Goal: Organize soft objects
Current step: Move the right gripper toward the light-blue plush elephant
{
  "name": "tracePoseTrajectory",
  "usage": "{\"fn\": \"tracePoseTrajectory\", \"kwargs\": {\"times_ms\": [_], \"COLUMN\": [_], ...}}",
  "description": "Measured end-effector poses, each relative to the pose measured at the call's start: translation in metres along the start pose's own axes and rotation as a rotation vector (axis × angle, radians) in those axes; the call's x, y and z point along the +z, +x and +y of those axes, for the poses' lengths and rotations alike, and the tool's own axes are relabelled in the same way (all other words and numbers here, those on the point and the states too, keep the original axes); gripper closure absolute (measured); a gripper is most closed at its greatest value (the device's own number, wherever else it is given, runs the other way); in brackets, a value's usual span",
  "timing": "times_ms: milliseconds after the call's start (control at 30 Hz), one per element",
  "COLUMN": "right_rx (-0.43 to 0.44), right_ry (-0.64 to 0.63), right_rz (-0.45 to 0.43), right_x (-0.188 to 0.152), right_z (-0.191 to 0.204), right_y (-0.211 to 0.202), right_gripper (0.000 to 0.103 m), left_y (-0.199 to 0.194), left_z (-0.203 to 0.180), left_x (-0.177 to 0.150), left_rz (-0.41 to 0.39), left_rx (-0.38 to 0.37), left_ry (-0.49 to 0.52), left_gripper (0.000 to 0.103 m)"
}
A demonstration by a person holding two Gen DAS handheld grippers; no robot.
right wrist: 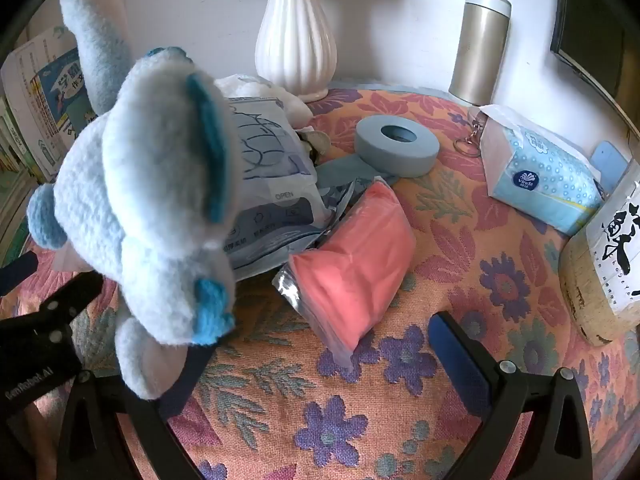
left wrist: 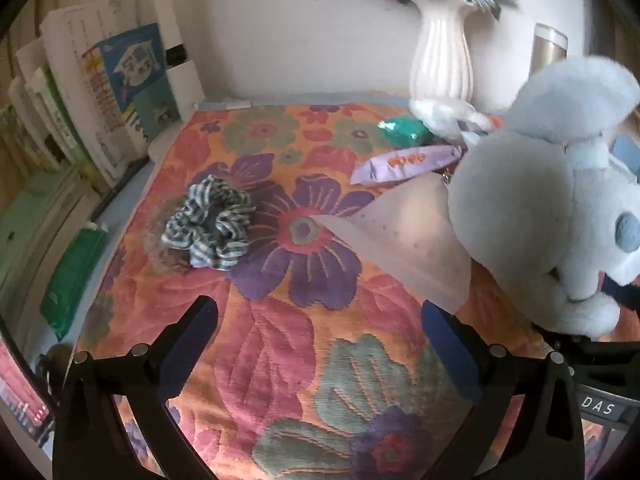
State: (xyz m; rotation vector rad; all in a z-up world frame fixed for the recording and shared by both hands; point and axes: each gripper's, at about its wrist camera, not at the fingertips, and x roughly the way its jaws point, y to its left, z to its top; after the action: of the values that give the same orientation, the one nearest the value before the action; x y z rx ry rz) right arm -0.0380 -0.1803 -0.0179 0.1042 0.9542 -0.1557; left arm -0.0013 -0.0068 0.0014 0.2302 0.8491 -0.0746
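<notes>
left gripper (left wrist: pixel 318 312): jaws wide, empty, over cloth (left wrist: pixel 280 360) | right gripper (right wrist: pixel 316 336): jaws wide, plush (right wrist: pixel 160 200) leaning on left finger | scrunchie (left wrist: pixel 210 227) on cloth

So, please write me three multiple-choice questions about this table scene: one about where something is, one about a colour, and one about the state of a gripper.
1. What does the metal flask stand next to?
A. the white vase
B. the books
C. the striped scrunchie

2. What colour is the soft packet in clear wrap lying in front of the right gripper?
A. green
B. pink
C. purple

3. How do the jaws of the left gripper stand?
A. shut on the scrunchie
B. shut on the plush toy
C. open, with nothing between them

Answers:
1. A: the flask stands upright by the wall, just beside the white vase.
2. B: the wrapped packet is salmon pink.
3. C: only the flowered cloth shows between the wide fingers; the scrunchie lies further off, and the plush toy is off to the side.
</notes>
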Motion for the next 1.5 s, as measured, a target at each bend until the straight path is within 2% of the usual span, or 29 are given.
{"fn": "tracePoseTrajectory", "kwargs": {"times_ms": [67, 167, 233, 333, 467, 533, 633, 667, 700, 767, 833, 933, 1000, 1133, 1200, 1300, 1500], "right_rx": [-0.001, -0.005, -0.006, 0.011, 0.065, 0.094, 0.120, 0.134, 0.161, 0.166, 0.121, 0.109, 0.134, 0.144, 0.153, 0.136, 0.107], "right_ry": [0.001, 0.003, 0.008, -0.023, -0.119, -0.132, -0.121, -0.113, -0.091, -0.058, -0.038, 0.014, 0.030, 0.028, 0.010, 0.007, -0.008], "right_rz": [0.001, 0.001, 0.003, 0.053, 0.139, 0.111, 0.115, 0.102, 0.041, -0.124, -0.263, -0.365, -0.347, -0.238, -0.276, -0.259, -0.292], "right_x": [0.000, 0.000, 0.000, -0.001, -0.010, -0.016, -0.026, -0.027, -0.029, -0.033, -0.027, -0.015, -0.010, -0.016, -0.016, -0.017, -0.023], "right_z": [0.000, 0.000, 0.000, 0.003, 0.003, 0.001, -0.005, -0.004, -0.007, -0.018, -0.021, -0.026, -0.025, -0.023, -0.024, -0.021, -0.017], "right_y": [0.000, 0.000, 0.000, -0.003, -0.015, -0.019, -0.031, -0.039, -0.053, -0.082, -0.108, -0.116, -0.104, -0.070, -0.072, -0.068, -0.074], "right_gripper": [0.000, 0.000, 0.000, 0.000, 0.000, 0.000, 0.000, 0.000, 0.000, 0.000, 0.000, 0.000, 0.000, 0.000, 0.000, 0.000, 0.000], "left_y": [-0.004, -0.022, -0.021, -0.005, -0.007, -0.008, -0.012, -0.013, -0.014, -0.016, -0.020, -0.024, -0.025, -0.022, -0.020, -0.019, -0.018], "left_z": [0.004, -0.006, 0.019, 0.011, 0.012, 0.014, 0.017, 0.019, 0.020, 0.021, 0.022, 0.023, 0.025, 0.026, 0.025, 0.022, 0.024], "left_x": [-0.008, -0.028, -0.005, 0.000, 0.000, -0.001, 0.000, 0.000, 0.000, -0.001, -0.003, -0.003, -0.004, -0.005, -0.006, -0.006, -0.008], "left_rz": [-0.046, -0.103, -0.029, -0.022, -0.037, -0.047, -0.069, -0.075, -0.080, -0.097, -0.119, -0.146, -0.153, -0.142, -0.138, -0.133, -0.126], "left_rx": [-0.036, -0.010, -0.088, -0.083, -0.109, -0.121, -0.131, -0.137, -0.141, -0.145, -0.146, -0.141, -0.141, -0.142, -0.142, -0.133, -0.123], "left_ry": [-0.029, -0.004, -0.081, -0.081, -0.089, -0.097, -0.117, -0.121, -0.126, -0.132, -0.134, -0.138, -0.143, -0.149, -0.144, -0.134, -0.137], "left_gripper": [0.001, 0.001, 0.001, 0.001, 0.001, 0.001, 0.001, 0.001, 0.001, 0.001, 0.001, 0.001, 0.001, 0.001, 0.001, 0.001, 0.001]}}
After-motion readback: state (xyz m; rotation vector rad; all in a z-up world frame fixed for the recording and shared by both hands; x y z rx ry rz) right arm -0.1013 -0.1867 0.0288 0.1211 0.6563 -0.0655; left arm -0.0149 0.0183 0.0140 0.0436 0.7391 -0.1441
